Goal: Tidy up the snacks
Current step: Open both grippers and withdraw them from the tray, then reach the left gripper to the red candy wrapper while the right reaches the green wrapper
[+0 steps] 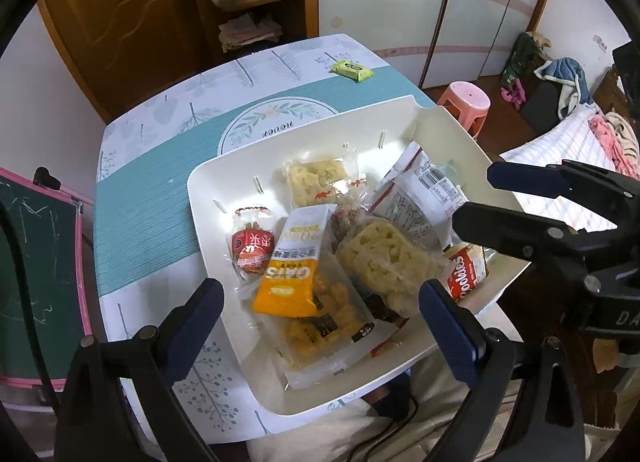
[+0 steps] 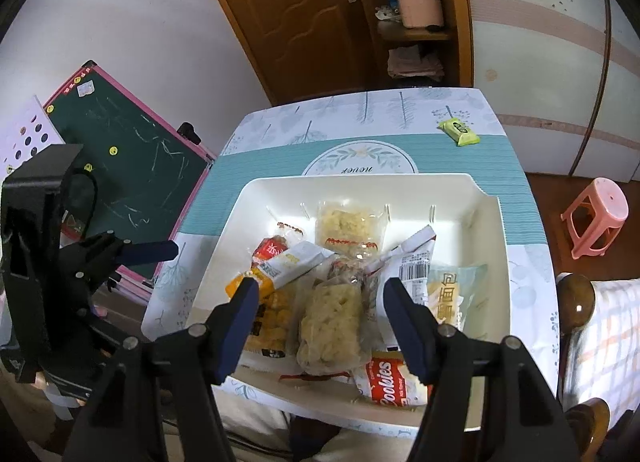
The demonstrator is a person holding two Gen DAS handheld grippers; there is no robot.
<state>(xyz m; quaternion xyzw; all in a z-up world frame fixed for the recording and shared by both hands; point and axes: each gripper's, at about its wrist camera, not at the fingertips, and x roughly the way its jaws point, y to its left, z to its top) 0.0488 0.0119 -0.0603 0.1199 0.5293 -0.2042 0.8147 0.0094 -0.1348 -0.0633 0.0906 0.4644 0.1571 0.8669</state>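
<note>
A white bin [image 1: 208, 190] [image 2: 492, 230] on the table holds several snack packs: an orange oats pack [image 1: 290, 270], a red round pack [image 1: 252, 248], clear packs of pale puffed bars [image 1: 386, 258] [image 2: 334, 322], a cookies pack [image 1: 464, 270] [image 2: 390, 384]. A green snack [image 1: 352, 70] [image 2: 459, 131] lies alone at the table's far side. My left gripper [image 1: 320, 302] is open and empty above the bin's near side. My right gripper [image 2: 320, 302] is open and empty above the bin, and shows in the left wrist view [image 1: 476, 198].
The table [image 1: 140, 202] has a teal patterned cloth. A green chalkboard [image 2: 128, 166] stands at the left. A pink stool [image 2: 596, 222] stands on the floor at the right, a wooden chair [image 2: 576, 302] beside the table, and a door and shelf behind.
</note>
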